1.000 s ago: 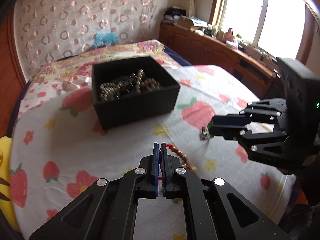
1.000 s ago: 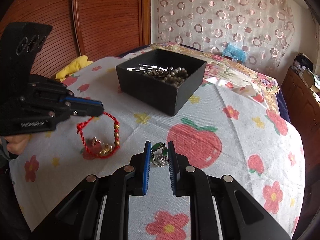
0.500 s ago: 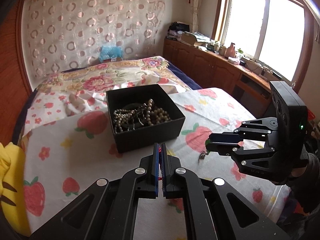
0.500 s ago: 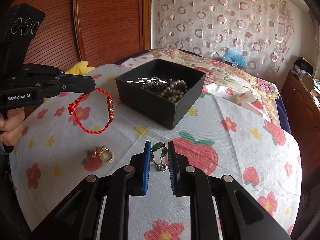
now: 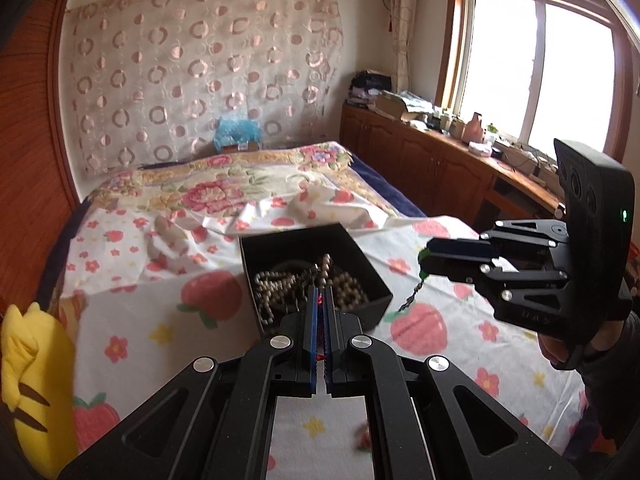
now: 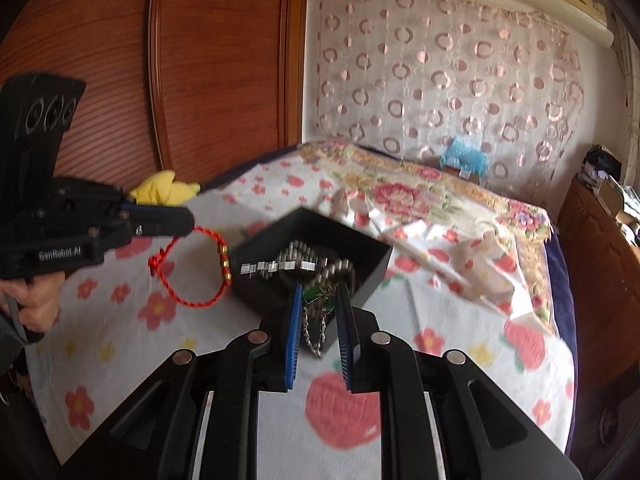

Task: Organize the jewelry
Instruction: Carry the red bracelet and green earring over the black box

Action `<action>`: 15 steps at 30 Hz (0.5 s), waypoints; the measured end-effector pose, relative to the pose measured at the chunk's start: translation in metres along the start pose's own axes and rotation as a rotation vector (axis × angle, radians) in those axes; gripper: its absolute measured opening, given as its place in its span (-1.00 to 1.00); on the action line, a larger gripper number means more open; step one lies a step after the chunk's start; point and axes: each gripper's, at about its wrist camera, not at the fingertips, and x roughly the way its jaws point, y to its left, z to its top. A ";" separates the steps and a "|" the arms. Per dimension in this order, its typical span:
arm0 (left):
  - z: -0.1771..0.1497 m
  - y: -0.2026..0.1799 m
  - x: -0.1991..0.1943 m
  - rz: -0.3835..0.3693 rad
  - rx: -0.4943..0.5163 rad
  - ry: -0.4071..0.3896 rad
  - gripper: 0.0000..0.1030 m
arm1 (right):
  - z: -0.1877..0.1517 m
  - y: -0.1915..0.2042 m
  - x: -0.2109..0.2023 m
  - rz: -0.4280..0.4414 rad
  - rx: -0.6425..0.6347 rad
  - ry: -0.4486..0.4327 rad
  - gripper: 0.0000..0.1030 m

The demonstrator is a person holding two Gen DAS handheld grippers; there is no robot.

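Left gripper (image 5: 319, 300) pinched right down on a red cord bracelet (image 6: 188, 268); in the right wrist view the loop with its gold beads hangs free below the fingertips, just left of the box (image 6: 372, 268), near or touching its left wall. Right gripper (image 6: 319, 304) closed partway on a green pendant (image 6: 316, 294), its silver chain (image 6: 314, 334) dangling between the jaws. In the left wrist view the chain swings under the right gripper's tips, just off the box's right corner. Box is black, open-topped, sits on the fruit-print cloth (image 5: 168, 332) and already holds bead strings (image 5: 280, 284). Something small and reddish lies on the cloth by the left gripper's frame, too blurred to name

Step in hand looks like carrying both pieces to the box. To do it well: bring each gripper fully over the opening before letting go, high enough that the dangling loop and chain clear the rim and don't snag the wall. Lower a little so chain pools inside, not over the edge. Release one at a time, since both tips converge on one small box and could knock together
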 end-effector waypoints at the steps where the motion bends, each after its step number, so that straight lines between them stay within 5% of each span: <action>1: 0.004 0.002 0.000 0.005 0.000 -0.009 -0.98 | 0.006 -0.002 0.001 0.006 0.001 -0.008 -0.64; 15: 0.032 0.024 0.015 0.063 -0.022 -0.050 -0.98 | 0.040 -0.019 0.035 0.028 -0.001 0.006 -0.64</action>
